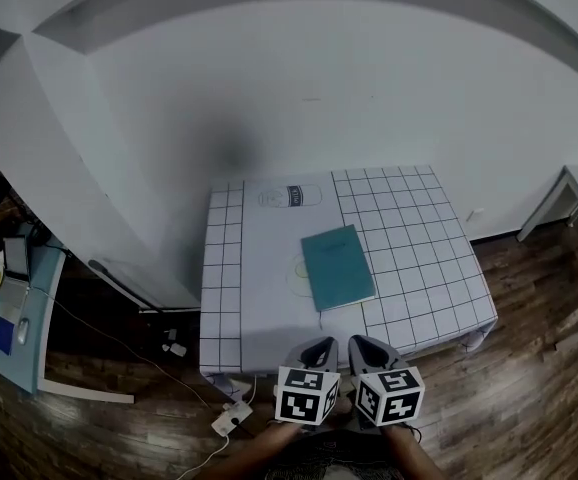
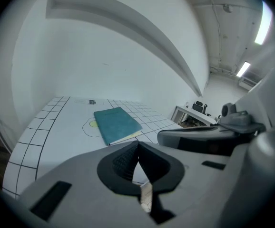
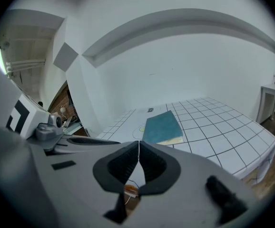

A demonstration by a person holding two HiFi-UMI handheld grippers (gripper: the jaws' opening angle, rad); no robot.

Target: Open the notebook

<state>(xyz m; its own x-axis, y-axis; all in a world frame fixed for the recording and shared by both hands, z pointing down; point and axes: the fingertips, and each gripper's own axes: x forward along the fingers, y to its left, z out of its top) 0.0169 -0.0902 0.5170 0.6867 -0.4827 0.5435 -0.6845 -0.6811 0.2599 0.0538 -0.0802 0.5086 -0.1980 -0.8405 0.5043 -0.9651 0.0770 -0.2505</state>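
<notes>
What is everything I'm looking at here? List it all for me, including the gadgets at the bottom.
notebook: one, teal, closed, lying flat near the middle of the table
table: one, white cloth with black grid lines, against the wall
side desk: one, pale, cluttered, far left
second table: one, white, far right, partly in view
plug block: one, white, with cable, on the wood floor by the table's near corner
left gripper: one, grey with black-and-white marker cube, jaws shut, empty, short of the table's near edge
right gripper: one, same colours, jaws shut, empty, beside the left one
</notes>
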